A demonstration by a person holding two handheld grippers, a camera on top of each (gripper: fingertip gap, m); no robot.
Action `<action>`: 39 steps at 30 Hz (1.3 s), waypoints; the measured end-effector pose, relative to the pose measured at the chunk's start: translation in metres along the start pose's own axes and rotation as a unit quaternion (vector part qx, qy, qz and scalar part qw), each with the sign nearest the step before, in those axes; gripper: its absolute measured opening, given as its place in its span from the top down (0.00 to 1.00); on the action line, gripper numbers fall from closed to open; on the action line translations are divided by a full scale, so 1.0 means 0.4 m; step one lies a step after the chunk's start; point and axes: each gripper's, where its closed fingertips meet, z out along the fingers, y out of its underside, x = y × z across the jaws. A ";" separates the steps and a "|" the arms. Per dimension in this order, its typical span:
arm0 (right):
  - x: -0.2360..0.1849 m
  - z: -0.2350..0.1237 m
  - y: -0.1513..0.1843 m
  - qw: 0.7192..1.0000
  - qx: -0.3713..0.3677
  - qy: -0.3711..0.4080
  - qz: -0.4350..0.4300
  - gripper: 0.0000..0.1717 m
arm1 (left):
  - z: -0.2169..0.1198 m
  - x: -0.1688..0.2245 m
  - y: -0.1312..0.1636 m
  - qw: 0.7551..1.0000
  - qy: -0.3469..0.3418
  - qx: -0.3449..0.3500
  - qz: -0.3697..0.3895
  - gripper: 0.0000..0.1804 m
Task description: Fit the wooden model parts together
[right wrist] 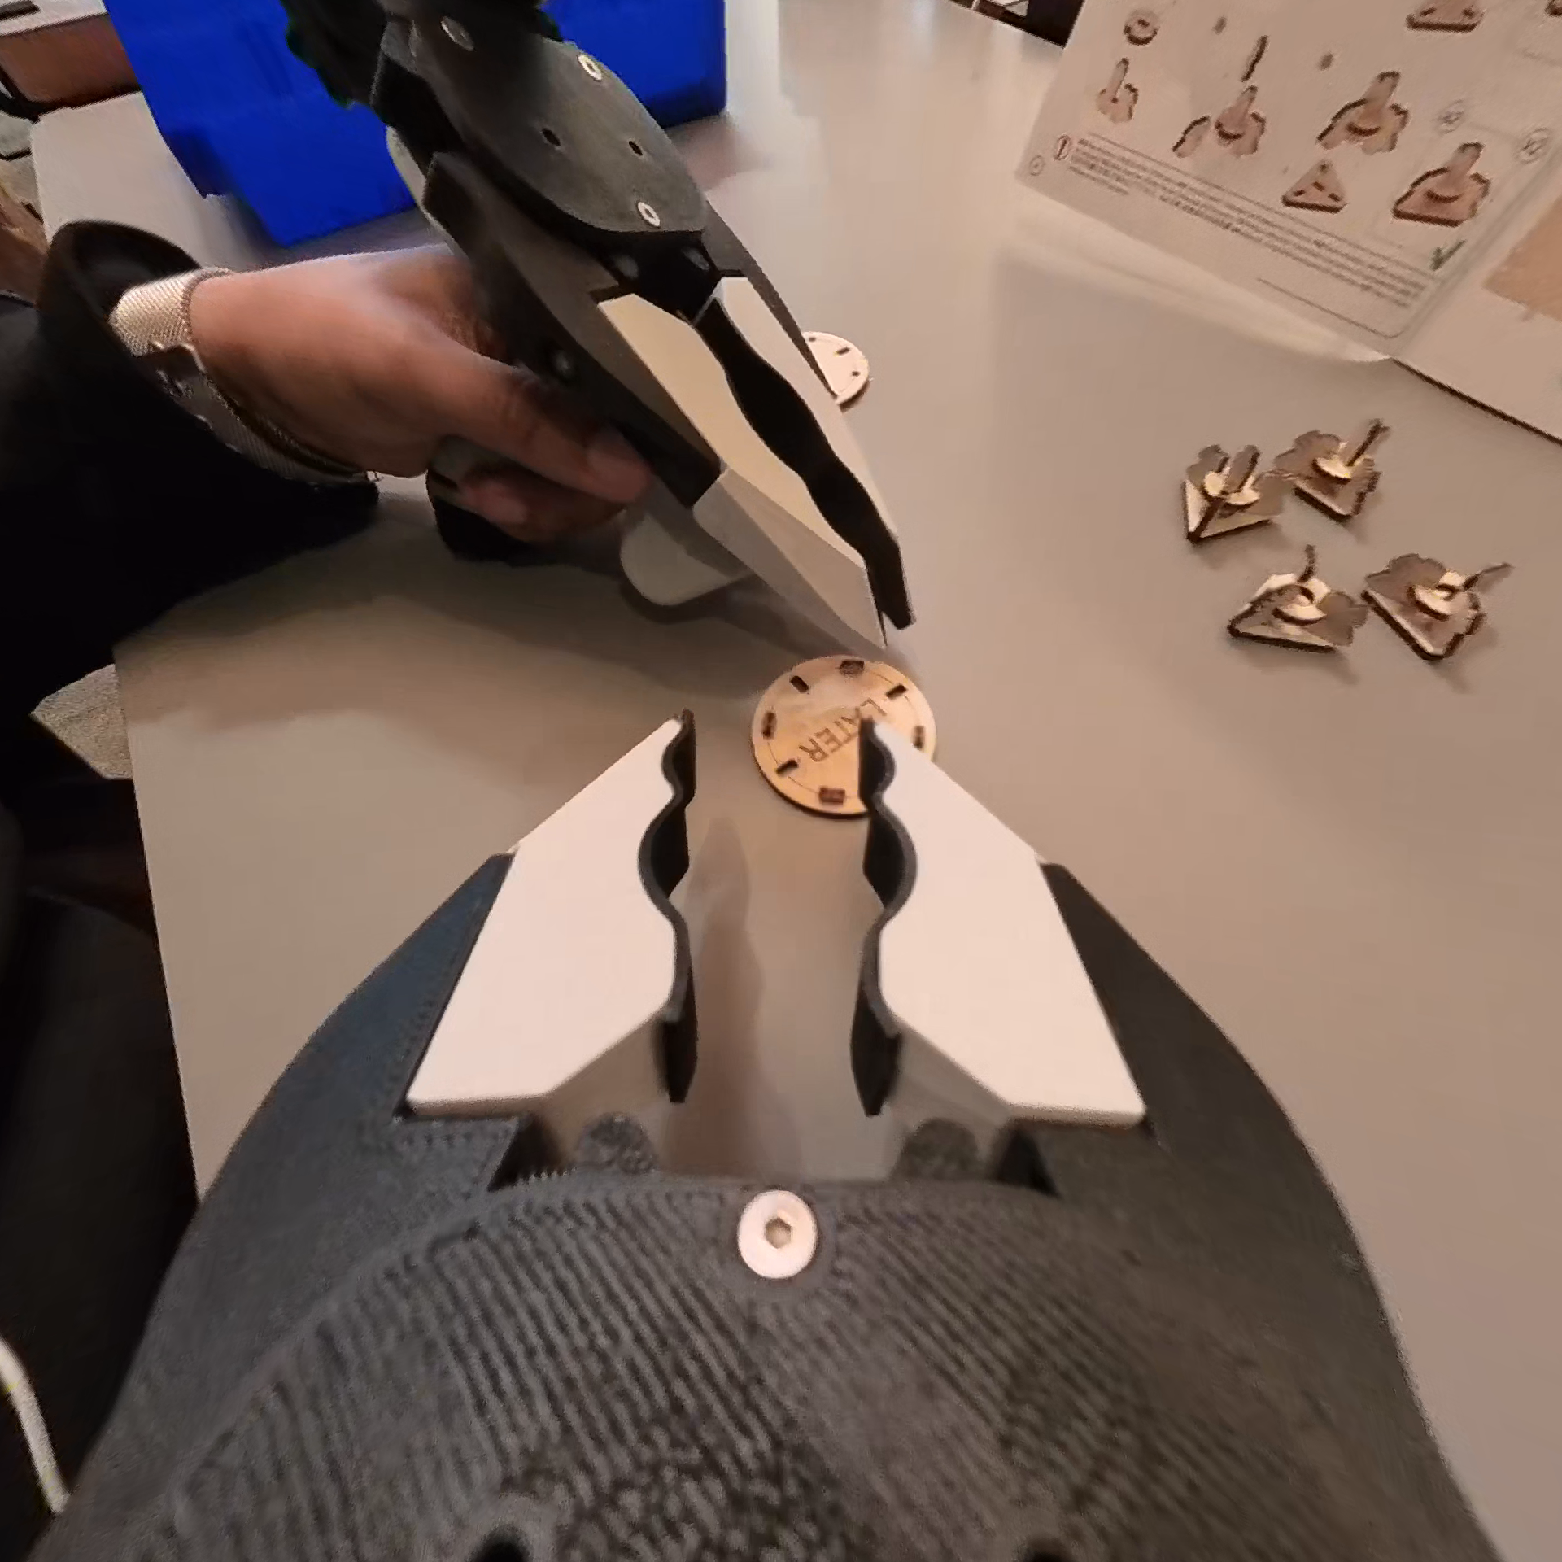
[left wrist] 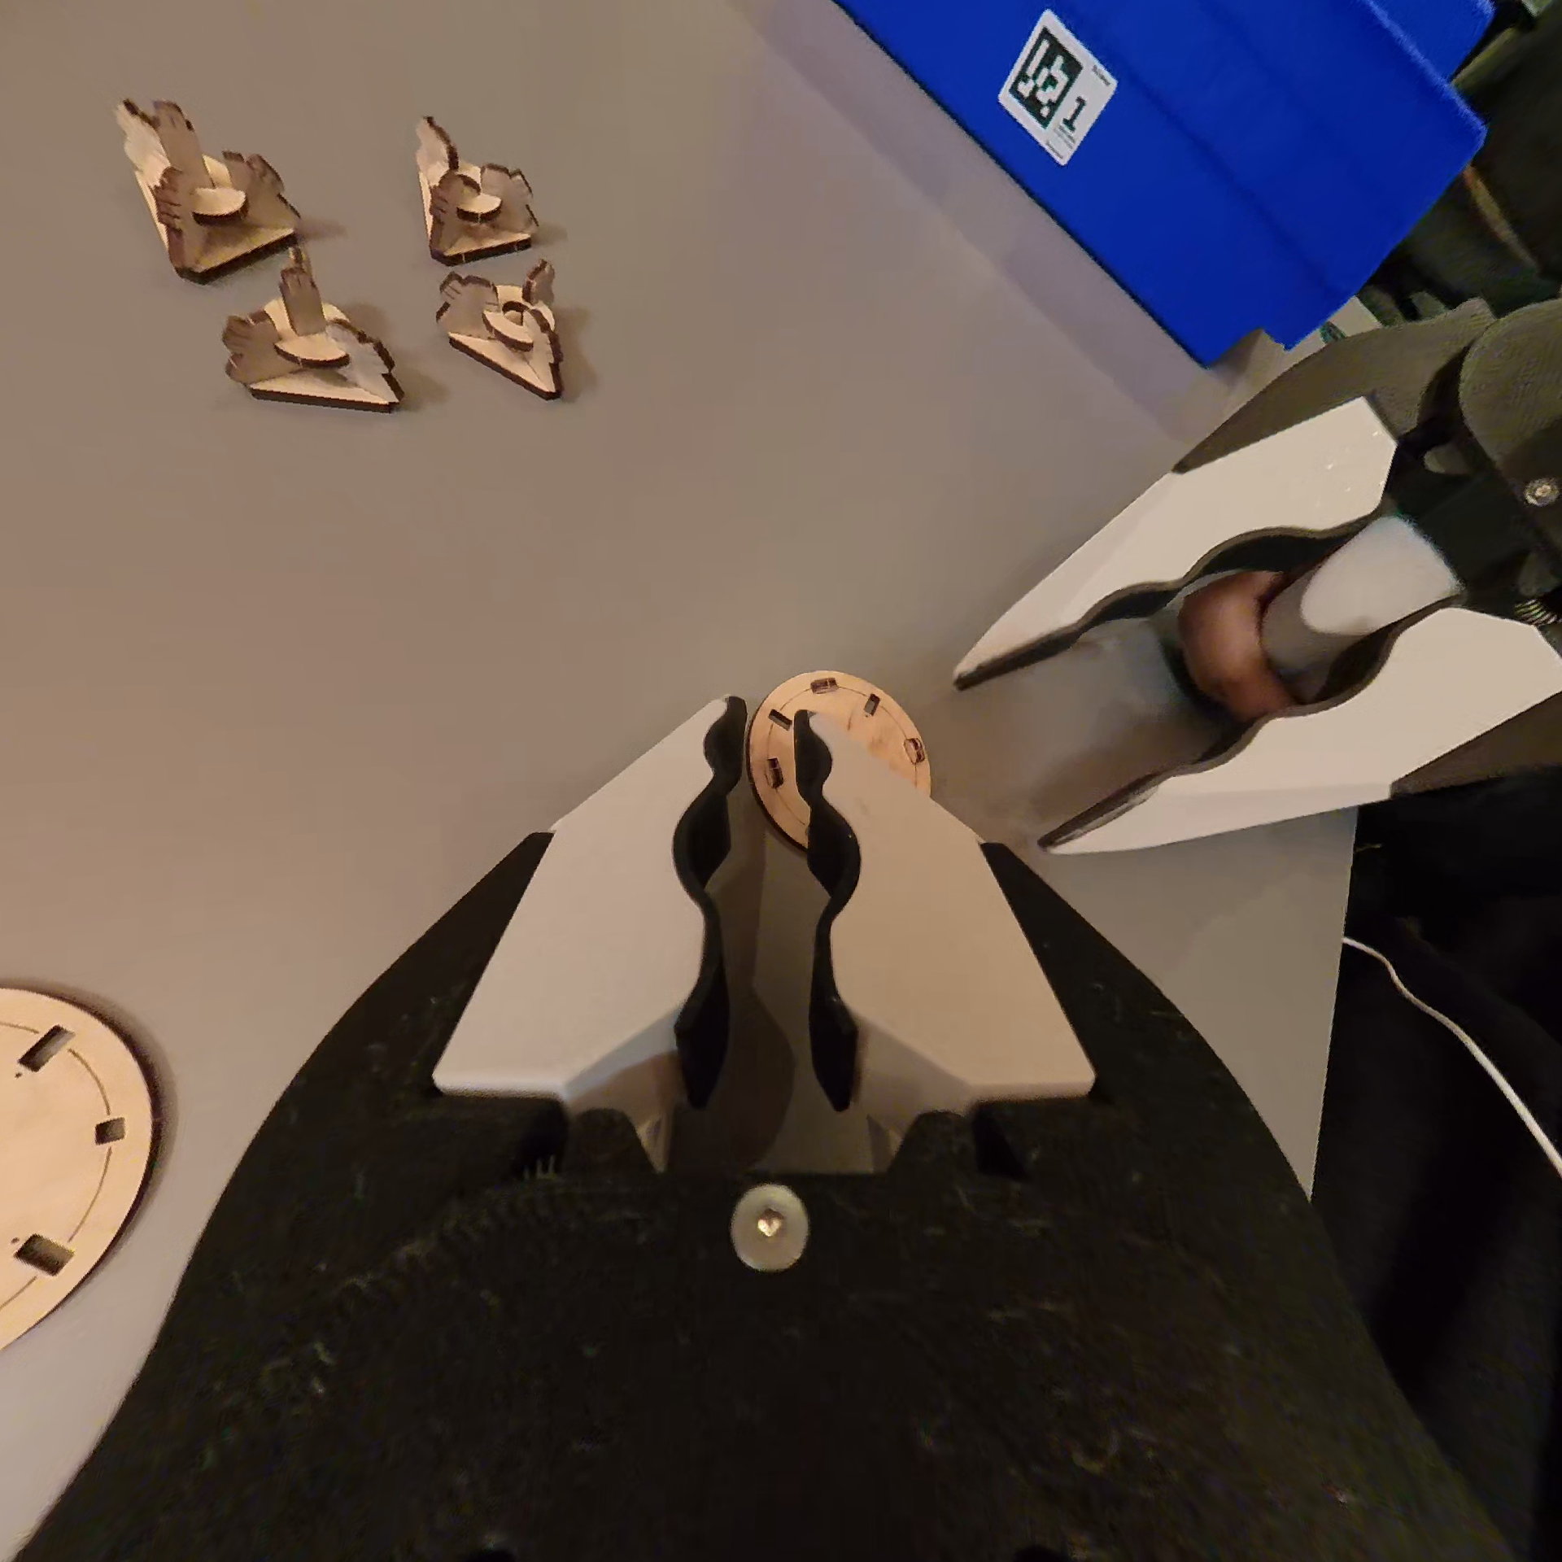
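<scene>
A small round wooden disc (left wrist: 879, 735) with slots along its rim lies flat on the grey table (left wrist: 592, 549). My left gripper (left wrist: 769, 710) is slightly open and holds nothing. Its tips hover just over the disc's near left edge. In the right wrist view, the left gripper (right wrist: 892, 621) points down at the disc's (right wrist: 811, 727) far edge without gripping it. My right gripper (right wrist: 778, 740) is open and empty. Its right finger (right wrist: 921, 811) covers part of the disc, and its left finger stands clear of it. The right gripper also shows in the left wrist view (left wrist: 1006, 761), just right of the disc.
Several small wooden assemblies (left wrist: 338, 253) stand at the far left, also in the right wrist view (right wrist: 1344, 549). A blue bin (left wrist: 1183, 169) stands at the back. A second slotted disc (left wrist: 59, 1158) lies near left, also in the right wrist view (right wrist: 837, 368). An instruction sheet (right wrist: 1310, 144) lies far right. A hand (right wrist: 380, 380) holds the left gripper.
</scene>
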 end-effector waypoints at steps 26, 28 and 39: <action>-0.016 0.094 0.037 0.993 -0.097 0.043 -0.059 0.89 | 0.005 -0.006 0.039 0.999 -0.033 -0.039 0.002 0.95; -0.016 0.094 0.037 0.992 -0.097 0.045 -0.063 0.91 | 0.005 -0.006 0.039 0.999 -0.030 -0.039 -0.001 0.95; -0.008 0.095 0.037 0.990 -0.098 0.064 -0.072 0.97 | 0.005 -0.006 0.039 0.999 -0.025 -0.039 -0.006 0.95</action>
